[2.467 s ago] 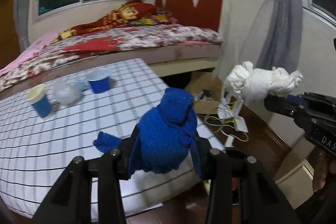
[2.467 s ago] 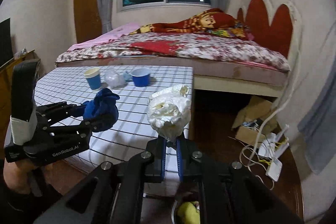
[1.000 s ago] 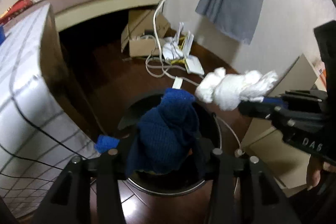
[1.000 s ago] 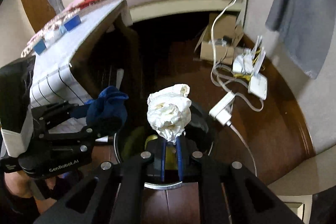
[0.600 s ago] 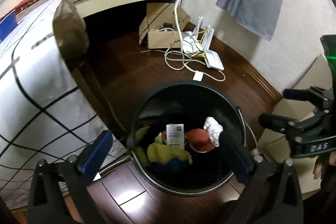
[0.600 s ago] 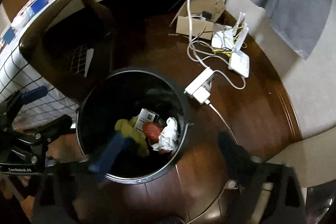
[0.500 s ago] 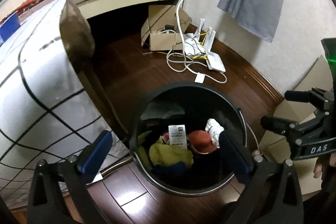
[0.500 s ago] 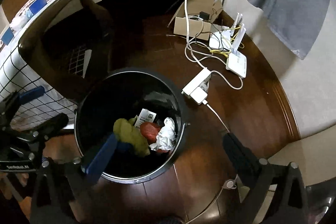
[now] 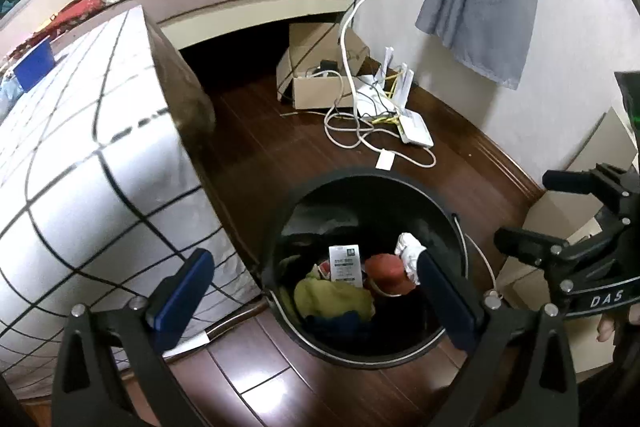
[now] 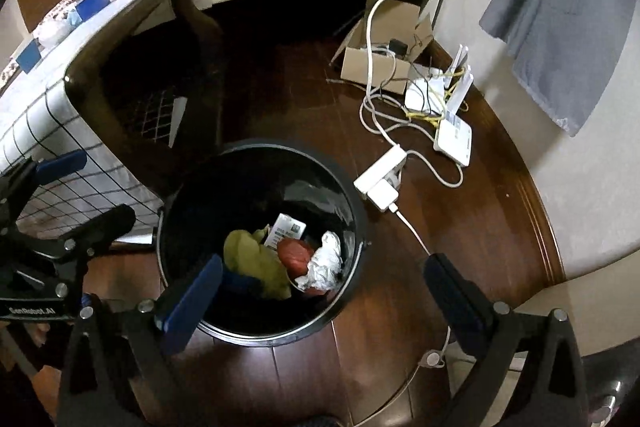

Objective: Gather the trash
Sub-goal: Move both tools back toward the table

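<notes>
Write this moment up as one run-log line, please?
left gripper: open, empty | right gripper: open, empty | both over bin | in bin: white wad, blue cloth, other trash

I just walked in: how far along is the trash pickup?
Done: white wad and blue cloth lie in the black bin. In hand: nothing; left gripper and right gripper are open, empty. Left: blue cups and clear plastic on the table.
</notes>
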Available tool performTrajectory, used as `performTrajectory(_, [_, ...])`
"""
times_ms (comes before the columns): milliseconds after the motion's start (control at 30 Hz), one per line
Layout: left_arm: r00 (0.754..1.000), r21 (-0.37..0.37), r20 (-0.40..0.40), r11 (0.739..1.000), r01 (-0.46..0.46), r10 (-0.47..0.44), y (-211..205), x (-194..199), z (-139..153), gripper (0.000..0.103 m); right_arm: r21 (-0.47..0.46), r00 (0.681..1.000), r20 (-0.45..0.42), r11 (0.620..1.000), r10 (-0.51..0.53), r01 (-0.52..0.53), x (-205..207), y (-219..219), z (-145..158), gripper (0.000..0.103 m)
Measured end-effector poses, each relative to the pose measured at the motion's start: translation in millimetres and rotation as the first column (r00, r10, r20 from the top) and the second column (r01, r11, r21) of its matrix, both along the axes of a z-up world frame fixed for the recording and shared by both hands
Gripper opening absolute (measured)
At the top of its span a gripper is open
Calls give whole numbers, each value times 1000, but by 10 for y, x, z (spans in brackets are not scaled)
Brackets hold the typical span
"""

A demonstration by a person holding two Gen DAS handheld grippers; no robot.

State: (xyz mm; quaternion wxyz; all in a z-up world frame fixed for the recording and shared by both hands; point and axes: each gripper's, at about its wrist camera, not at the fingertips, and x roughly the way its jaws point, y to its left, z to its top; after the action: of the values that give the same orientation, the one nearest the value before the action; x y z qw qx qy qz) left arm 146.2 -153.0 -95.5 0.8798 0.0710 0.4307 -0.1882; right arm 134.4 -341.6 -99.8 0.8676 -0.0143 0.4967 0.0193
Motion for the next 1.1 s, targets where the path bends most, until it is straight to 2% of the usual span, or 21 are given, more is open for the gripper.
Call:
performTrajectory(500, [997, -17, 69, 999, -27, 28, 219, -123, 306, 102, -21, 997, 68, 999, 26, -24, -152, 187, 274, 102])
performTrajectory(700, [989, -17, 138, 999, -43, 45, 403, -149, 603, 102, 17, 989, 148, 1000, 19, -22, -116, 246, 537, 102])
performTrajectory(933, [962, -6, 245, 992, -123, 121, 954, -1, 1078, 102, 68, 967, 254, 996, 36, -55, 67, 565, 907, 102])
performTrajectory(1100, [936, -5, 291, 979, -206, 199, 1441, 100, 1259, 102, 106, 951, 303, 990, 56, -93, 238, 894, 1073, 102])
